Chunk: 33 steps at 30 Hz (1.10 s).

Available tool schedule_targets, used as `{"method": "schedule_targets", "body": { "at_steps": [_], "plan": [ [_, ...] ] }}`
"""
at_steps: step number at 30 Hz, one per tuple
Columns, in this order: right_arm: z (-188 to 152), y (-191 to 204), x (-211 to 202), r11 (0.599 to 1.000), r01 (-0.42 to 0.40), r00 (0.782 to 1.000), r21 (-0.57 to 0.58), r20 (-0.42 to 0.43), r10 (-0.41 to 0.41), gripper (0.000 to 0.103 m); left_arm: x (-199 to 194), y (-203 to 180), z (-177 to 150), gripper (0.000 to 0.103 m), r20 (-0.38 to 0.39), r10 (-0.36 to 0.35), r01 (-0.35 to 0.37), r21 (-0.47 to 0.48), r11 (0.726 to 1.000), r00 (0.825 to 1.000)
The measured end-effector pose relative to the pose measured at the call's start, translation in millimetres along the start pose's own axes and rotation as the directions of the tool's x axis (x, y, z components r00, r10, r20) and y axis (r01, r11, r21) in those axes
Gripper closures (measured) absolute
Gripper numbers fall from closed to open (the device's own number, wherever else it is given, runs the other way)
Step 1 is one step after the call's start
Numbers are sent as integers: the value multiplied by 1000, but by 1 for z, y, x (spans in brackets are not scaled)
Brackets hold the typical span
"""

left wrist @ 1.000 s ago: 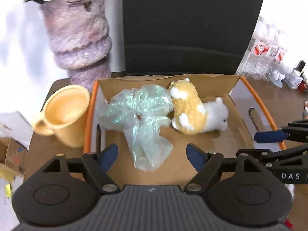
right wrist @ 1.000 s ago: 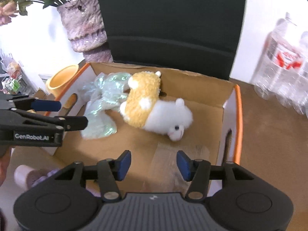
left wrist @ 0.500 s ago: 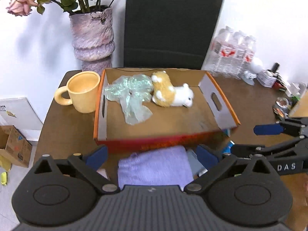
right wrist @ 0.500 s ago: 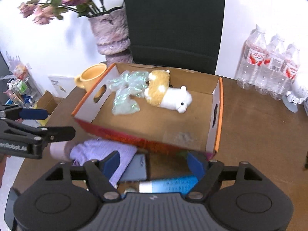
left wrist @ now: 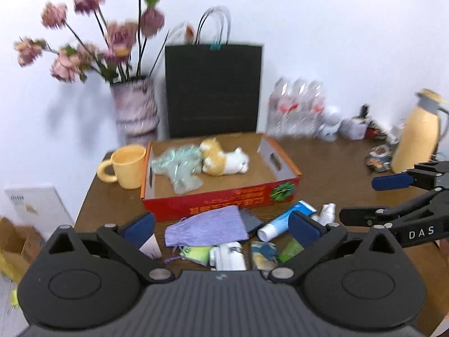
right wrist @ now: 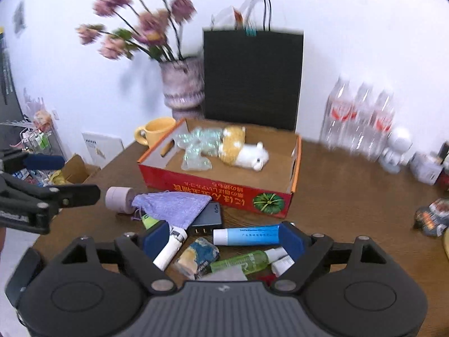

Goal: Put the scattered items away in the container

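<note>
Container: I see the red cardboard box (right wrist: 224, 188) open-topped on the brown table (right wrist: 350, 196), orange along the rim, with cut handle slots in its end walls.
Already inside: a plush toy (right wrist: 242, 150), fleecy tan and white, lies on its side touching a crinkled clear plastic bag (right wrist: 196, 147).
Scattered items: all on the table just before the box front. A lilac knit pouch (right wrist: 171, 206) overlaps a dark flat charger (right wrist: 209, 217); a pale pink roll (right wrist: 119, 199) lies at its left; a blue and white tube (right wrist: 245, 235) lies crosswise; a green spray bottle (right wrist: 244, 261), a white cylinder (right wrist: 169, 247) and a small crumpled packet (right wrist: 197, 255) sit nearest me.
Left gripper (left wrist: 221, 224): pads wide apart, holding nothing, poised above the pouch.
Right gripper (right wrist: 224, 236): pads wide apart, empty, framing the tube.
Step in hand: I judge this to be choosing the next pick.
Method advised: take the tube across its rigid barrel; pinch the pouch at a raised fold, since soft knit sags; smooth cylinders may roll.
Caveat: motion blur softens the near clutter, so I identify the packet only tentatively.
Surroundings: yellow mug (left wrist: 127, 167) beside the box; mottled vase (left wrist: 136, 111) and black paper bag (left wrist: 213, 90) behind.
</note>
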State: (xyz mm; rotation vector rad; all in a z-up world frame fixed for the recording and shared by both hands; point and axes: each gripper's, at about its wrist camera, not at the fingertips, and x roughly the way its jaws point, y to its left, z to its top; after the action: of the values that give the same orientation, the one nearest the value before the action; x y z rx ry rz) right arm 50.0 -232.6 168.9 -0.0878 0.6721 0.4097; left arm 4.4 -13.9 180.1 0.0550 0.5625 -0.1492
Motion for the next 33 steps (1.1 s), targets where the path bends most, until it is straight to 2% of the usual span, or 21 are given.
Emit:
{"method": "schedule_targets", "body": {
  "at_steps": [2,5,7,12,16,20,24,33],
  "plan": [
    [-27,8,-16,1000,2,998,-6,60,-1,2,-11,-7,-29,0,56,26,-25,-18,1000,998],
    [-69,19,-22,1000,2,993,-12,116,-1,2,-15,-13,-74,0,116,67,-61,-54,997,991],
    [-94,27,-15,999,28,994,-17,107,-26,2,-8,-15,-100,0,99,84,-77,-73,994,992],
    [-140,34,16,998,57,997,36,53,-59,2,19,-12,-146,0,92,63,-55,-85,995,994],
    [-160,35,36,994,80,996,71,26,-82,3,38,-11,-157,0,10,89,-88,-110,990,996],
    [-171,31,49,991,78,997,111,1,-78,3,48,-7,-165,0,-32,95,-98,-121,988,995],
    [-175,27,60,984,106,994,144,-8,-106,3,61,-7,-172,0,-70,135,-141,-91,986,988],
    [-172,22,76,980,131,991,148,-8,-132,2,84,-9,-167,0,-125,124,-135,-78,988,984]
  ]
}}
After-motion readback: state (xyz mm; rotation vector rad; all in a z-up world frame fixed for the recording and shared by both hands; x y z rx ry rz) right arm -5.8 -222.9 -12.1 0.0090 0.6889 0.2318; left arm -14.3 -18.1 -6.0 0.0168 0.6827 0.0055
